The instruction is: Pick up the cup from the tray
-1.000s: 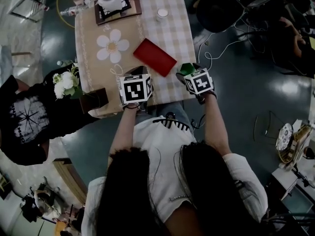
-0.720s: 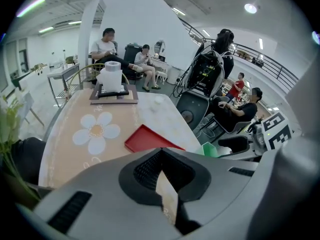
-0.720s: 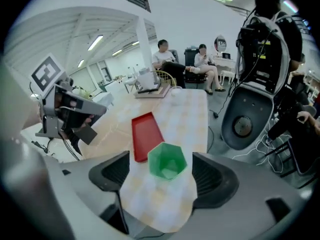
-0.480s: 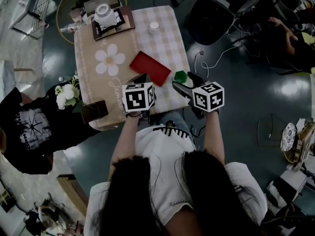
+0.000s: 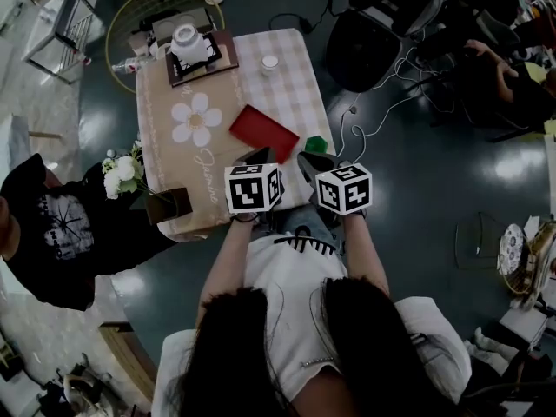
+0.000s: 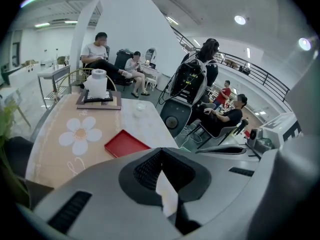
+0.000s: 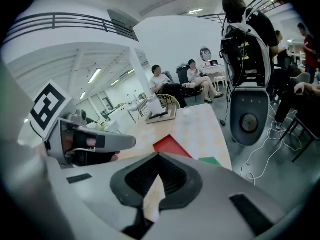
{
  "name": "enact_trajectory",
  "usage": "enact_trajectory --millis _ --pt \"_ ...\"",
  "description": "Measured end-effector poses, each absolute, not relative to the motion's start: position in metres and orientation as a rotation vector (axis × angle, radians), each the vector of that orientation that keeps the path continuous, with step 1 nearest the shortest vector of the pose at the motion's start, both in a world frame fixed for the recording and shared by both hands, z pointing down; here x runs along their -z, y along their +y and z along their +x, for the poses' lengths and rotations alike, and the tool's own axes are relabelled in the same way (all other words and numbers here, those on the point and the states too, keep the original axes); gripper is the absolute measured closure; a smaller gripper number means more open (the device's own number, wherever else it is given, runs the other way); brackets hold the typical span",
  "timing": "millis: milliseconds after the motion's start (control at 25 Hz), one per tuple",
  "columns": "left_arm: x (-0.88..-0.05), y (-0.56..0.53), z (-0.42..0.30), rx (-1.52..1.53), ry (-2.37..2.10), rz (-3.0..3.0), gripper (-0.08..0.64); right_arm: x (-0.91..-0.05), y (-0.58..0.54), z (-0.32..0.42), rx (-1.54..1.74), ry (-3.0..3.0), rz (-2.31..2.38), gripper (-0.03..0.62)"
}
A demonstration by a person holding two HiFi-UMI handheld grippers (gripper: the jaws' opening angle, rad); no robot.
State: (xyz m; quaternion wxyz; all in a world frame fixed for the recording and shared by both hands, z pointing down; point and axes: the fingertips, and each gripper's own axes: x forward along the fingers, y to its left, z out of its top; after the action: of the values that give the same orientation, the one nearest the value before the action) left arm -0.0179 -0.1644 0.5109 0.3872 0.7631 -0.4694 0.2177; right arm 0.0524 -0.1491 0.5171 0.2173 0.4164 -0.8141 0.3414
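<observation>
The white cup (image 5: 188,40) stands on a dark tray (image 5: 213,61) at the far end of the table, also in the left gripper view as cup (image 6: 98,81) on tray (image 6: 100,103) and in the right gripper view as cup (image 7: 154,104). Both grippers hover over the near table edge, far from the cup. My left gripper (image 5: 258,156) (image 6: 161,156) is shut and empty. My right gripper (image 5: 311,162) (image 7: 159,158) sits beside it, its jaws closing to shut on nothing. The left gripper (image 7: 85,143) shows at the left of the right gripper view.
A red flat tray (image 5: 263,133) and a green piece (image 5: 315,143) lie just beyond the grippers. A small white cup (image 5: 269,62) sits on the checked cloth. White flowers (image 5: 119,168) and a person in black stand at the table's left; cables (image 5: 365,115) and dark chairs are to the right.
My right gripper swung out to the right, then came back left beside the left gripper, and its jaws closed. The left gripper barely moved. The head camera shifted a little.
</observation>
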Motion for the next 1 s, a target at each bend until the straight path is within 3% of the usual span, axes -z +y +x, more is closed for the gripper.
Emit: enact_trajectory --millis 1000 --pt "-0.513 -0.138 -0.029 -0.535 -1.241 1.931 0.552 -0.520 -0.139 0.047 -0.780 -2.123 1.278 0.583"
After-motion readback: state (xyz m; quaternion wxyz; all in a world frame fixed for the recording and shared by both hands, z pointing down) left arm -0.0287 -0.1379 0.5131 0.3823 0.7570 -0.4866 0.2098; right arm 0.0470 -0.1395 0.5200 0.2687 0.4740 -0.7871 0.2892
